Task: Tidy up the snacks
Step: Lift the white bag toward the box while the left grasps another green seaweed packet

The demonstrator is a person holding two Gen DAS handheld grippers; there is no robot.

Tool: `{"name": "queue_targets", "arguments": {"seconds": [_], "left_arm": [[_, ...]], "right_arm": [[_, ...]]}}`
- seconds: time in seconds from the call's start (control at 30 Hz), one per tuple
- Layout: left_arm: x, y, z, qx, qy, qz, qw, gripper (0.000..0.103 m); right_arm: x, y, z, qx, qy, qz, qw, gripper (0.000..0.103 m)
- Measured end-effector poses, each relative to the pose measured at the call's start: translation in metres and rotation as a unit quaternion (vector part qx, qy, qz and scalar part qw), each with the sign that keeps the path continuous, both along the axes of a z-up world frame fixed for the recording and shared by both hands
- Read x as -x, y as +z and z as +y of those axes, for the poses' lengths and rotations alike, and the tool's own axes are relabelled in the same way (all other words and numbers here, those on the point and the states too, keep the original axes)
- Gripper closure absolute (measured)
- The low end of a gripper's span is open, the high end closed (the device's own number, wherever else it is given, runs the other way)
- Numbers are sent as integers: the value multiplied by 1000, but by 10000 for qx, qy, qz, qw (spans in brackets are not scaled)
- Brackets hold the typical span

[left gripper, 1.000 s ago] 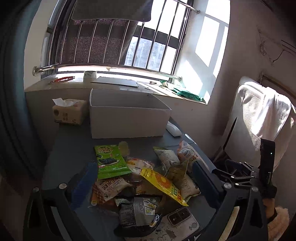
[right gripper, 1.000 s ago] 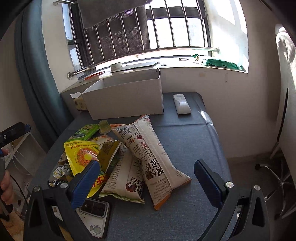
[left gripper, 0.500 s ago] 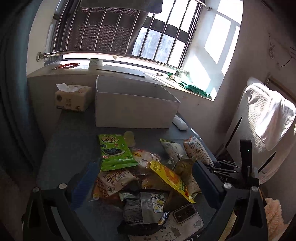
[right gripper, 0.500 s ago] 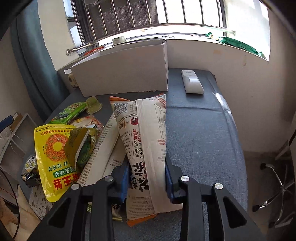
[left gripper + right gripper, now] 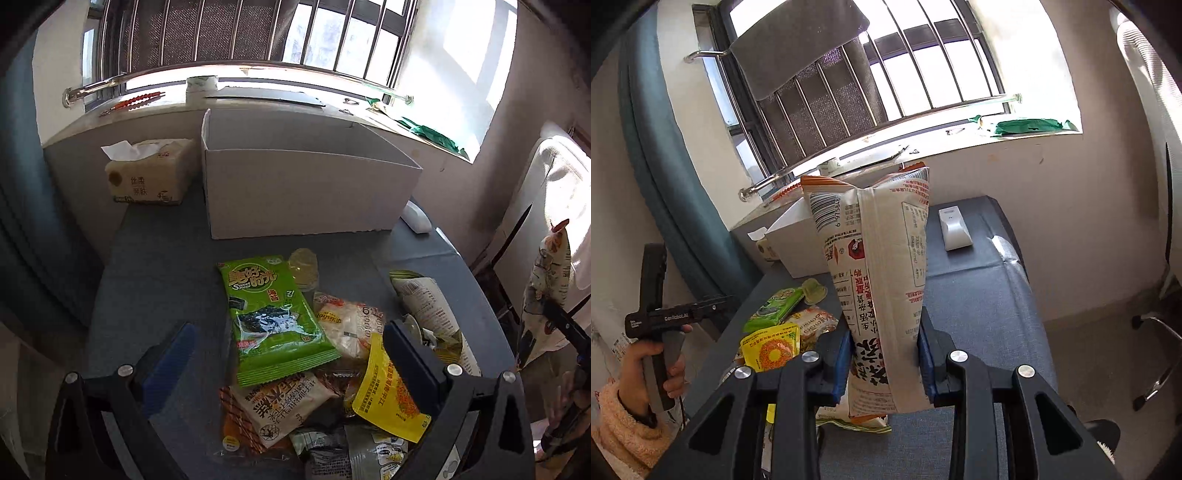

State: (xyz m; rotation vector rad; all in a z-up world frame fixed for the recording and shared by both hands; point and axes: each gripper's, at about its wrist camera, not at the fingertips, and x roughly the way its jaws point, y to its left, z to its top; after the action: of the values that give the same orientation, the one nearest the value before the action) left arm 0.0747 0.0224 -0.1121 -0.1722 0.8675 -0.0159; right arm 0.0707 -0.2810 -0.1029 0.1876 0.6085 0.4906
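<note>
My right gripper is shut on a long white snack bag and holds it upright above the table; the bag also shows at the right edge of the left wrist view. My left gripper is open and empty, low over a pile of snacks: a green seaweed pack, a yellow pack, an orange-white pack. An open white cardboard box stands behind the pile, also in the right wrist view.
A tissue pack sits left of the box. A white remote lies right of the box on the blue-grey table. A windowsill and barred window are behind. A chair stands at the right.
My right gripper has lifted the long white bag off the table and tilted it upright. My left gripper has moved forward and lower over the snack pile.
</note>
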Motion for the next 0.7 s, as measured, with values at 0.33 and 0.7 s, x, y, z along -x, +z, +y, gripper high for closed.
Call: {"name": "queue_targets", "arguments": {"seconds": [0.33,0.7], "left_arm": [[-88,-60,-11,-940,52,1428,9853,10],[-28,-5,16,-333,67,116,9994,38]], "right_arm": [[12,18,-6,-181,-4,-213,9996,69],[2,1,8,-296,265,89,9992,69]]}}
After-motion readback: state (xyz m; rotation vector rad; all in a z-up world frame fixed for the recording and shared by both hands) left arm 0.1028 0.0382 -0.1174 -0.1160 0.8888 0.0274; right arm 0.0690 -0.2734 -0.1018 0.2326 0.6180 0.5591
